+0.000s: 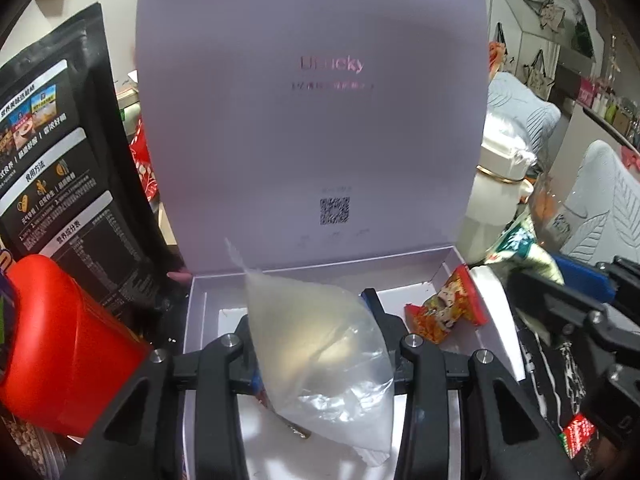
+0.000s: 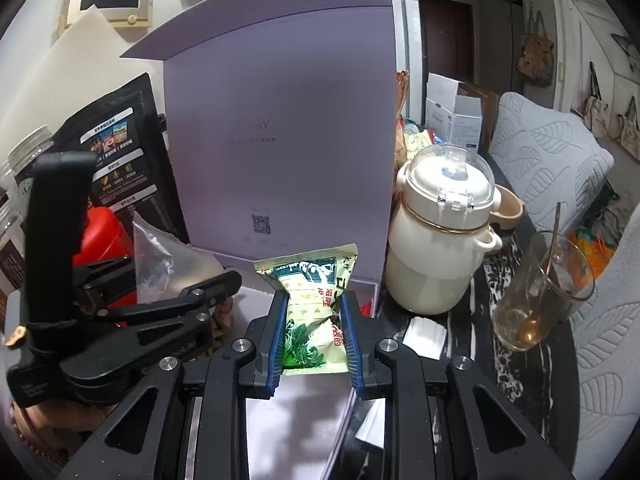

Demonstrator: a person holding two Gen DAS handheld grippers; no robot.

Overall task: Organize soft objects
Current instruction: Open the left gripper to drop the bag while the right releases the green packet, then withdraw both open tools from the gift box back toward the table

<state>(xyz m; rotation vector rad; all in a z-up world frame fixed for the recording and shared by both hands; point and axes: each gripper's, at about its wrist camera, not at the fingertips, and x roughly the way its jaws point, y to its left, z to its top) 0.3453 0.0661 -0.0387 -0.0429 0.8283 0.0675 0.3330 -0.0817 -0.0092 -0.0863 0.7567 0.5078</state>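
Note:
My left gripper [image 1: 312, 320] is shut on a clear plastic bag [image 1: 320, 360] with something pale inside. It holds the bag just above the base of an open lilac box [image 1: 420, 268], whose lid [image 1: 304, 120] stands upright behind. An orange-red snack packet [image 1: 444, 312] lies in the box at the right. My right gripper [image 2: 314, 300] is shut on a green-and-cream snack packet [image 2: 316, 312] above the box's front right part [image 2: 312, 412]. The right wrist view shows the left gripper [image 2: 182, 268] and its bag [image 2: 168, 268] to the left.
A black printed pouch [image 1: 60, 168] and a red canister [image 1: 68, 344] crowd the box's left side. To its right stand a white lidded pot [image 2: 440, 240] and a glass with a spoon [image 2: 540, 292] on a dark patterned tabletop [image 2: 516, 368]. Grey cushions [image 2: 548, 160] lie beyond.

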